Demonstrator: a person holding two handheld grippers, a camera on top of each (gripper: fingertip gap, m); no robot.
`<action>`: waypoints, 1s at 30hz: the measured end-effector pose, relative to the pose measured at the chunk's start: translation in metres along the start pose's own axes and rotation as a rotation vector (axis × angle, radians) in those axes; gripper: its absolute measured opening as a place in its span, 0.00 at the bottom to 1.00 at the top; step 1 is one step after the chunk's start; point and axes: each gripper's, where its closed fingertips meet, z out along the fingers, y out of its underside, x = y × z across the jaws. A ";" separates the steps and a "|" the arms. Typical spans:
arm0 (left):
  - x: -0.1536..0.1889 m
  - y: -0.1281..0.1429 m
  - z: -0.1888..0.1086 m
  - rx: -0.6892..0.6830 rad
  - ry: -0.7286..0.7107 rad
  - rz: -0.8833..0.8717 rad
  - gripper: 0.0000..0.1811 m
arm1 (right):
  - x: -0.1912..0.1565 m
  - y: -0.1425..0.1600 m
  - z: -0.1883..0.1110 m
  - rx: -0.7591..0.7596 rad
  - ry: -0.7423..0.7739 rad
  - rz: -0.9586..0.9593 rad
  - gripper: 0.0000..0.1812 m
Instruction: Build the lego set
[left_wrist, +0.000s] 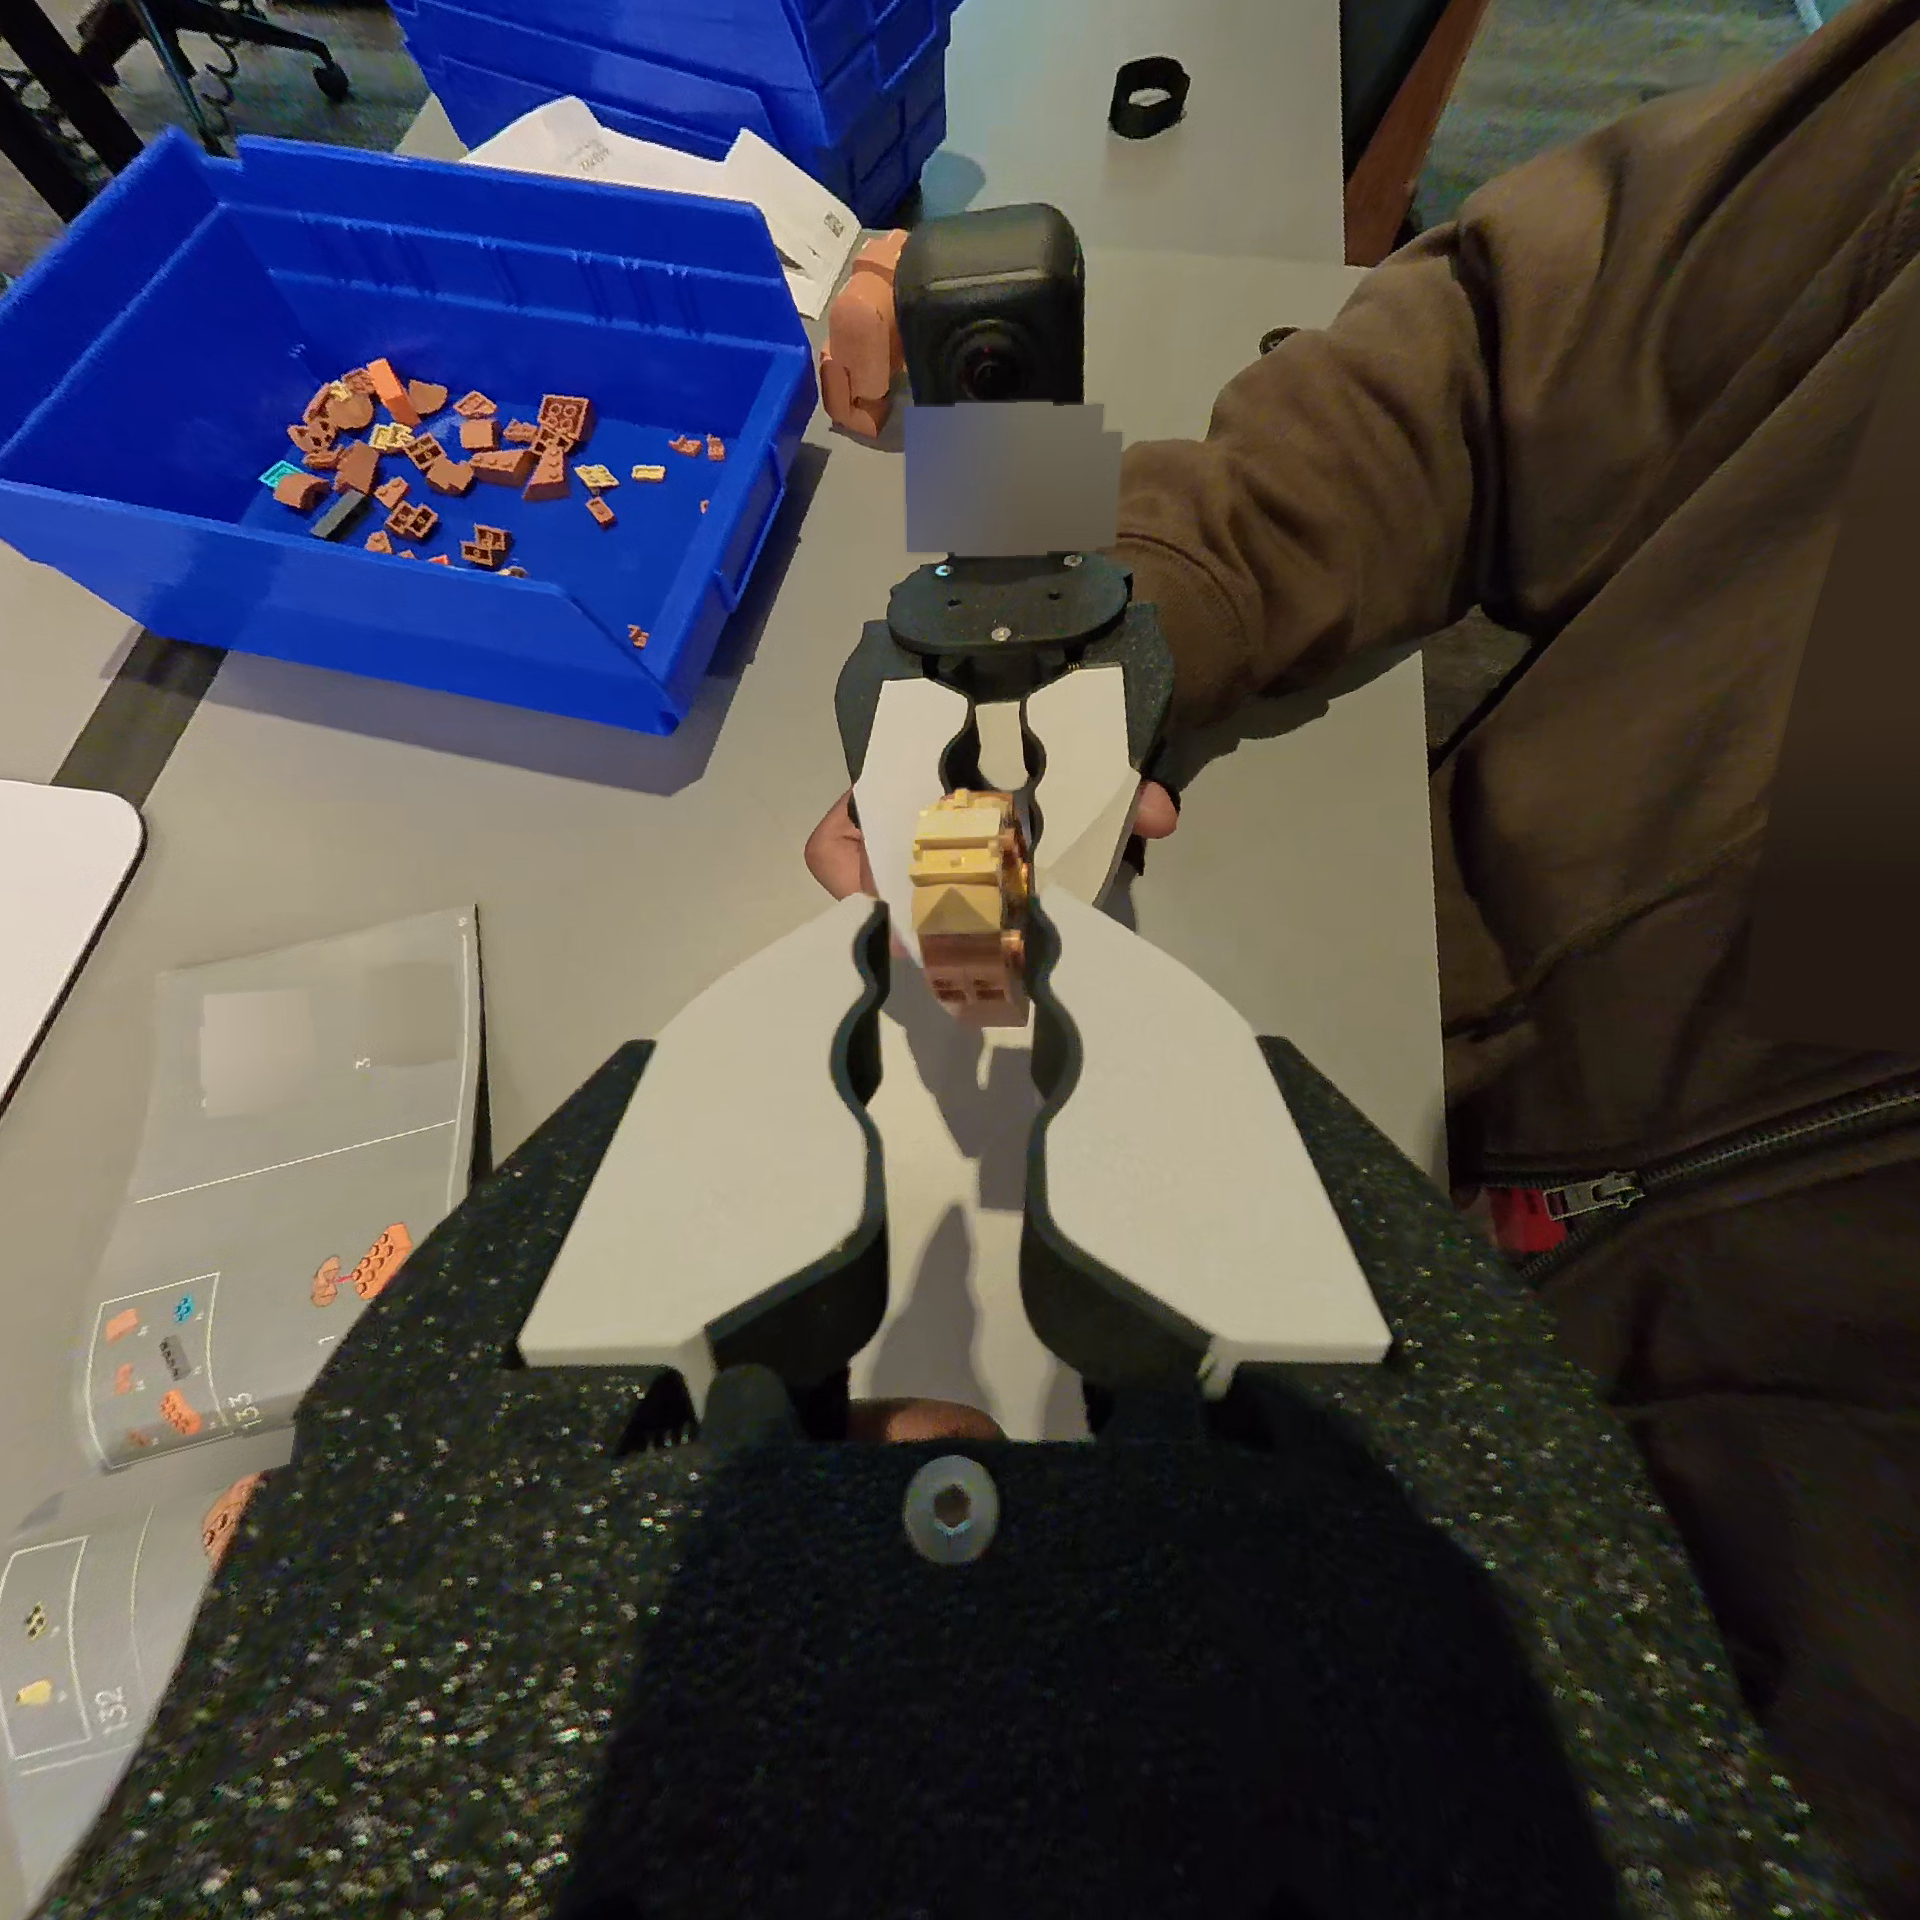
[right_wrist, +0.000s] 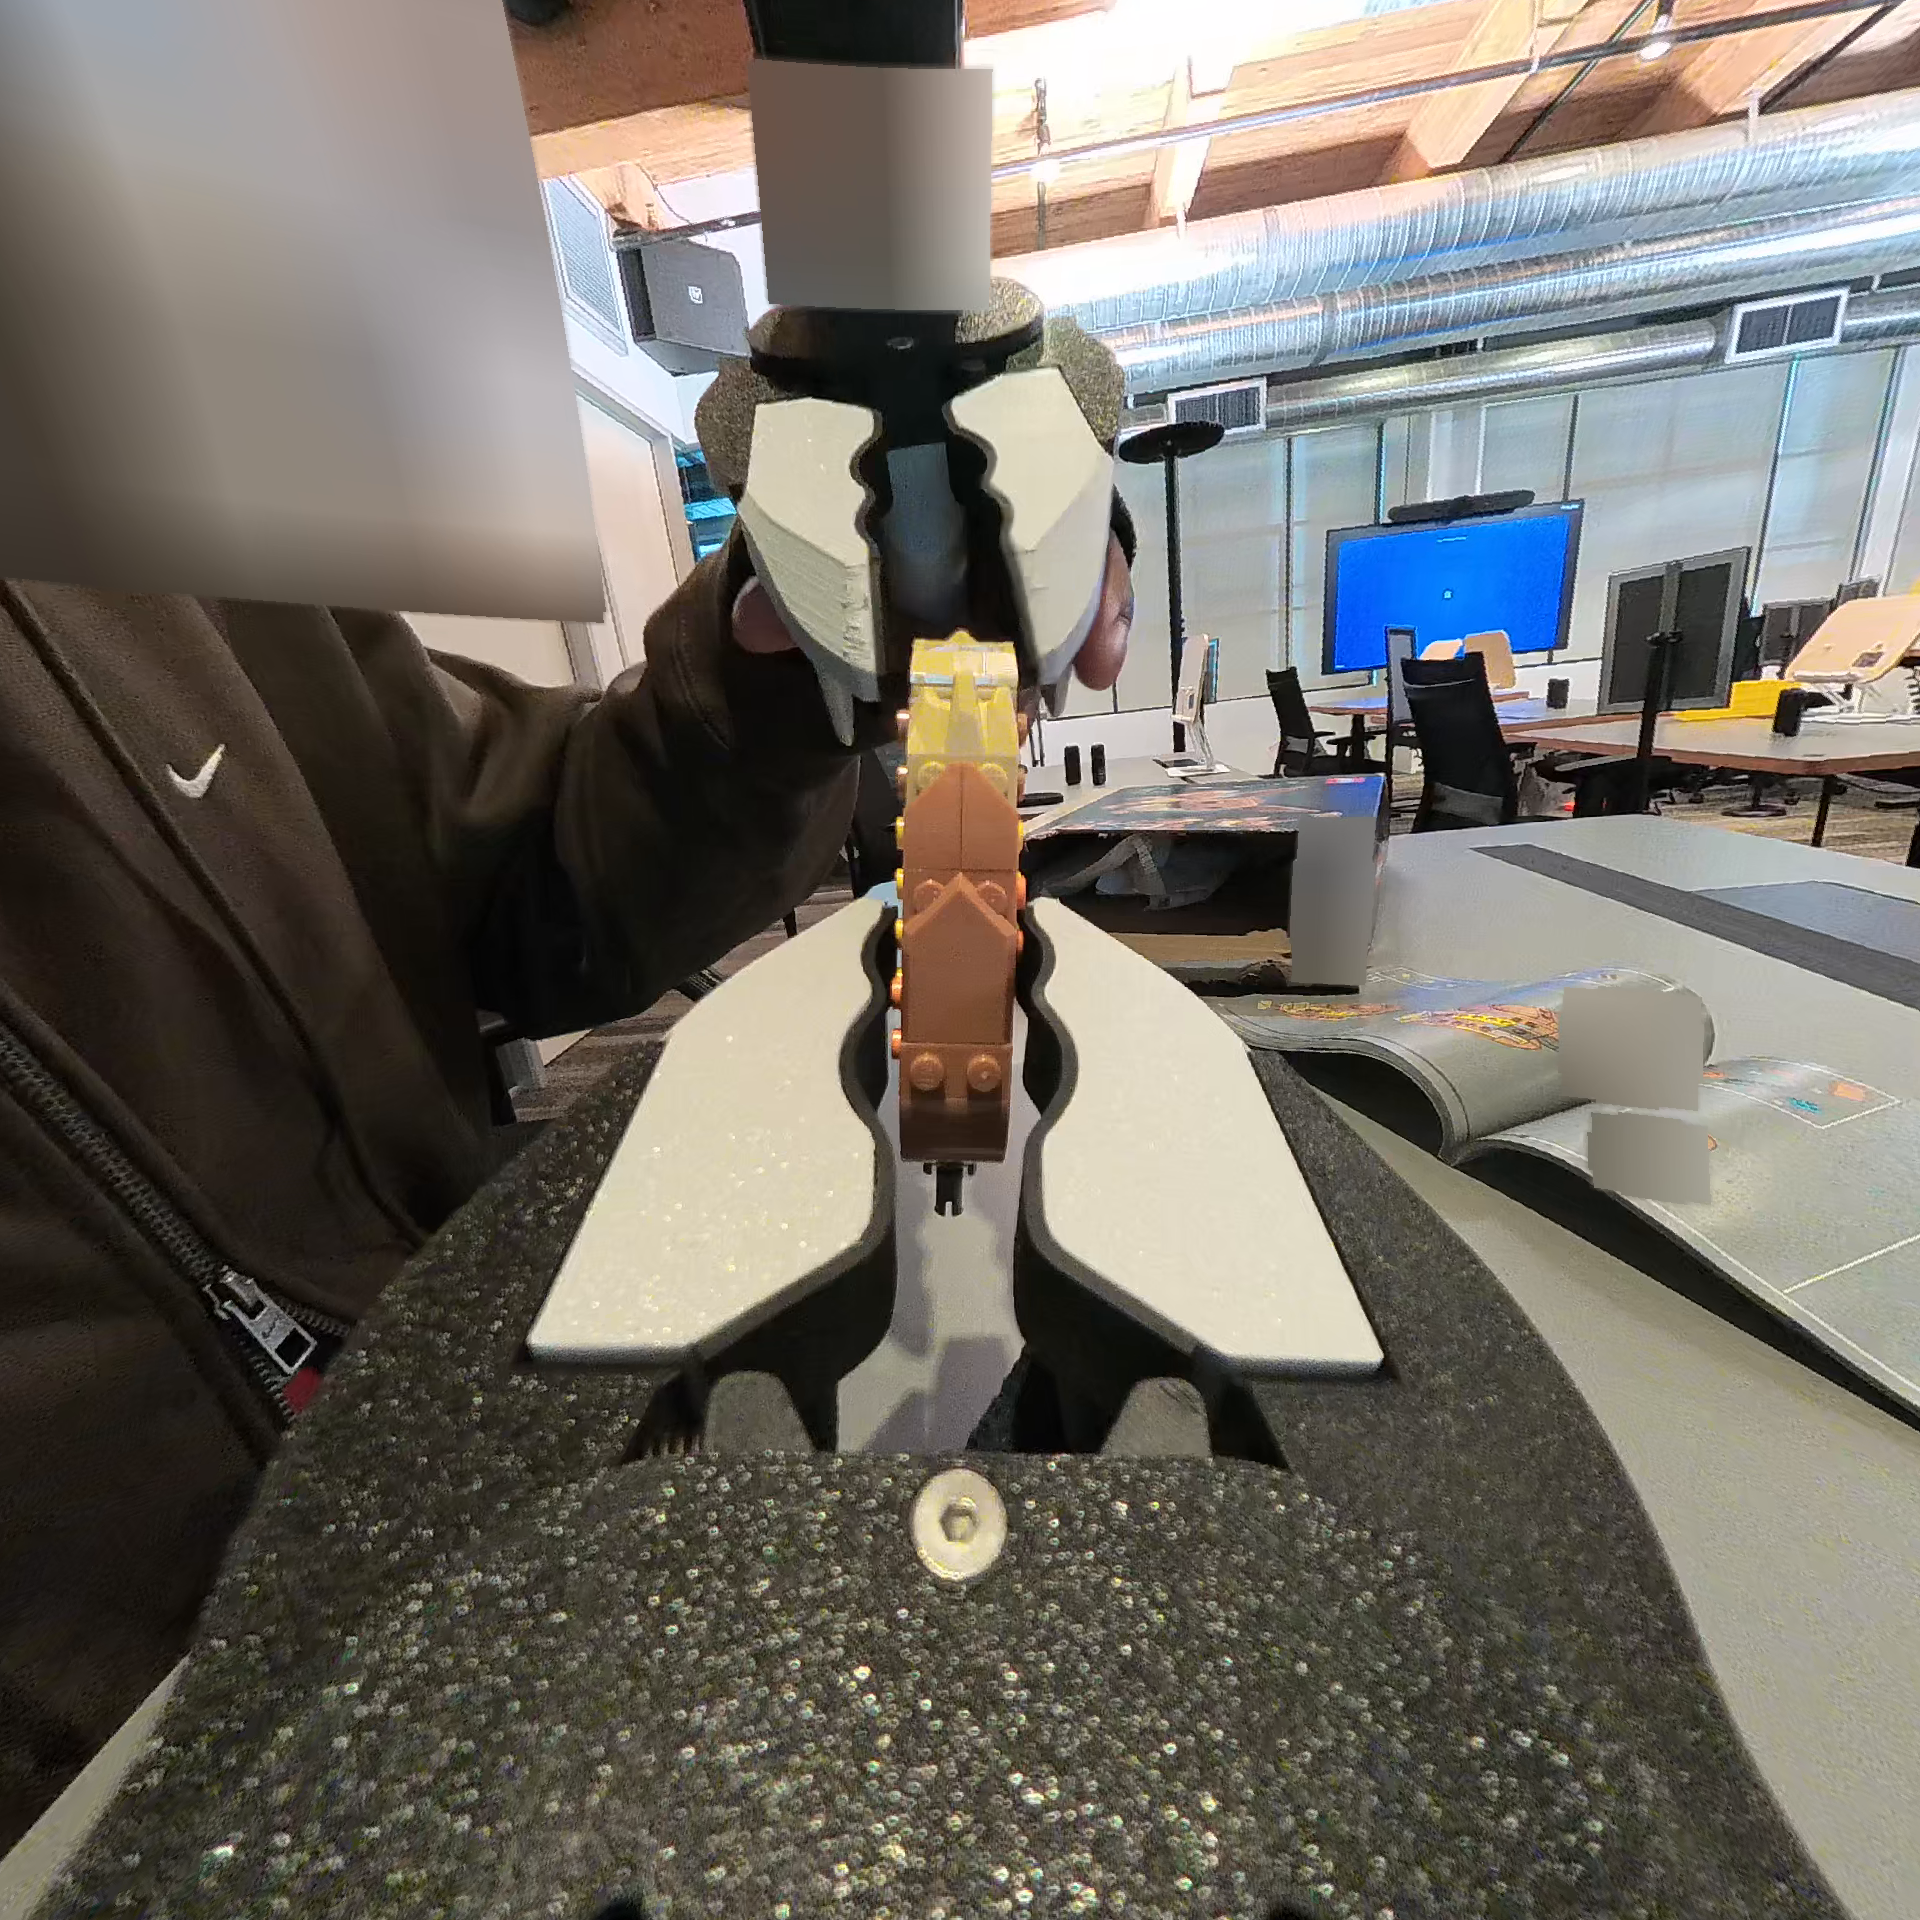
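I've got the lego piece (left_wrist: 968, 914) up off the desk (left_wrist: 540, 821), caught between both sets of tongs; it's a narrow brown and tan build, tan end toward the left tongs in the right wrist view, brown end nearer the right ones. My left tongs (left_wrist: 961, 940) are clamped on one end of it, fingers (left_wrist: 1132, 997) pressing either side; the right tongs (right_wrist: 961, 935) are closed on the other end, the piece wedged in the wavy gap between them, a small black pin sticking out below it. The two sets of tongs face each other tip to tip, nearly touching; a person's fingers wrap the far handle in each view, brown sleeve (left_wrist: 1455, 436) behind.

Off to the left on the desk sits the blue bin (left_wrist: 499, 260) with loose brown and tan bricks (left_wrist: 436, 457) scattered on its floor; more blue bins are stacked behind it; the open instruction booklet (left_wrist: 301, 1164) lies flat near my left tongs. Beyond the bin stands a partly built brown figure (left_wrist: 862, 343), half hidden by the camera on the right tongs.
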 end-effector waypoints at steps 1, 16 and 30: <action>-0.001 0.000 -0.001 0.006 -0.007 -0.003 0.14 | 0.000 0.000 0.000 0.001 0.000 0.001 0.12; -0.009 0.029 0.018 0.342 -0.228 0.011 0.23 | 0.005 -0.009 -0.004 0.057 0.003 0.052 0.12; -0.007 0.007 0.020 0.532 -0.043 -0.163 0.19 | 0.003 -0.010 -0.004 0.064 -0.008 0.044 0.12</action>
